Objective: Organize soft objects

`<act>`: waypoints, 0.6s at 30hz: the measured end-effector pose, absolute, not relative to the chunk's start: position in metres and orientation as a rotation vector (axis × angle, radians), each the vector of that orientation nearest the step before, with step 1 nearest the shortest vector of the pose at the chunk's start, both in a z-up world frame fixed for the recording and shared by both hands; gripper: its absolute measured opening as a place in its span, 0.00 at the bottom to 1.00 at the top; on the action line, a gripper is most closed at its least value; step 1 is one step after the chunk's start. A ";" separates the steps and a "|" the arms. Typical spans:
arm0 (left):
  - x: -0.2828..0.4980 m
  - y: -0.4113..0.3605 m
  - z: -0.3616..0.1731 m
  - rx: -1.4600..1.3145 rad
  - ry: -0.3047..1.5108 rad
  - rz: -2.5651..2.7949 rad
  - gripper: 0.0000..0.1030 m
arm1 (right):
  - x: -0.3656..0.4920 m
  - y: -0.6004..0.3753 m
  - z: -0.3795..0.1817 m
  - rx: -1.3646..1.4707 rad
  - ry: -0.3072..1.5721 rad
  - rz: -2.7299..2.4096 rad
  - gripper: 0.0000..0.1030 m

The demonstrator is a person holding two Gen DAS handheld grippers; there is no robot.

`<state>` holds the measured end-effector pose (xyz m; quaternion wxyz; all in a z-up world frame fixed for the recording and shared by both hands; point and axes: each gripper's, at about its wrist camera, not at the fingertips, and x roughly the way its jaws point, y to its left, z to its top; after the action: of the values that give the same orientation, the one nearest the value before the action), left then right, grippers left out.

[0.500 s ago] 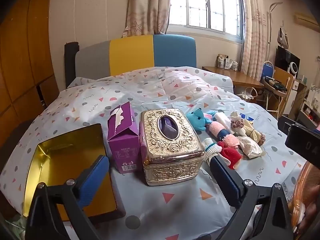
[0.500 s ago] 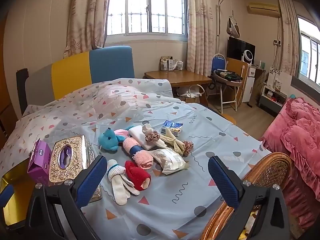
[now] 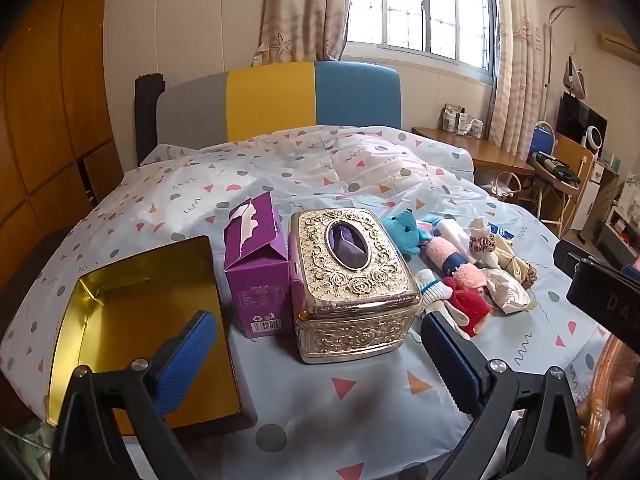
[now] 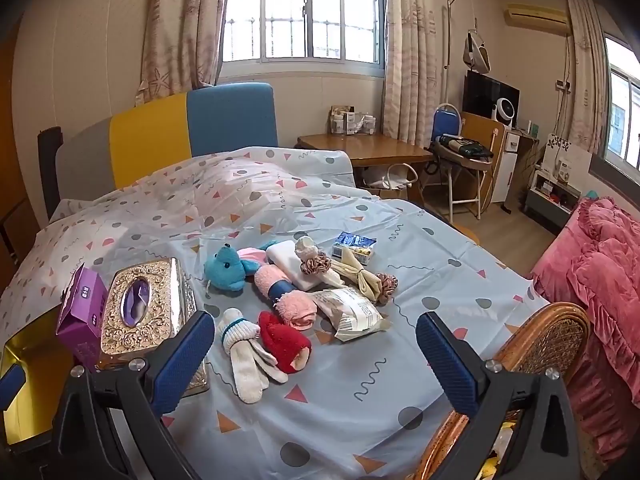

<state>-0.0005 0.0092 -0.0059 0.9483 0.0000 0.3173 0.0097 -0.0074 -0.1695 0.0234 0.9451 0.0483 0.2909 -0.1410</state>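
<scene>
Change since earlier frame: none of note; left tool and right tool held as before, all items in same places.
Left tool: spread wide, nothing gripped, blue pads above the near edge of the bed.
Right tool: spread wide, nothing gripped, poised over the bed short of the soft pile.
Soft objects: clustered on the patterned sheet, right of the gold tissue box; blue plush toy at the far left of the pile, pink rolled towel beside it, white sock and red knit item nearest the tools, touching each other.
Further pile items: white folded cloth, beige cloth with scrunchies, crinkled white packet, small blue packet at the far side.
Containers: open gold tin at the left edge of the bed; purple carton between the tin and the tissue box, touching the box.
Obstructions: tissue box stands between left tool and most of the pile; left pad overlaps the tin in the left view.
Left view only: full interior of the tin, seemingly empty though its near corner is hidden; dark body of the other tool at the right edge.
Right view only: wicker chair just right of the bed, pink bedding beyond it, whole soft pile unobstructed.
</scene>
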 end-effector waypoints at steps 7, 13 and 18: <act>-0.001 0.011 -0.004 -0.004 0.648 0.026 1.00 | -0.006 -0.169 0.021 0.099 0.600 -0.279 1.00; -0.001 0.014 -0.005 -0.010 0.654 0.032 1.00 | -0.006 -0.167 0.018 0.099 0.605 -0.273 1.00; -0.002 0.016 -0.006 -0.011 0.652 0.035 1.00 | -0.005 -0.164 0.017 0.092 0.604 -0.266 1.00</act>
<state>-0.0018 0.0159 -0.0060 0.9472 -0.0054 0.3203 0.0171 -0.0052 -0.1637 0.0174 0.9450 0.0454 0.2964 -0.1306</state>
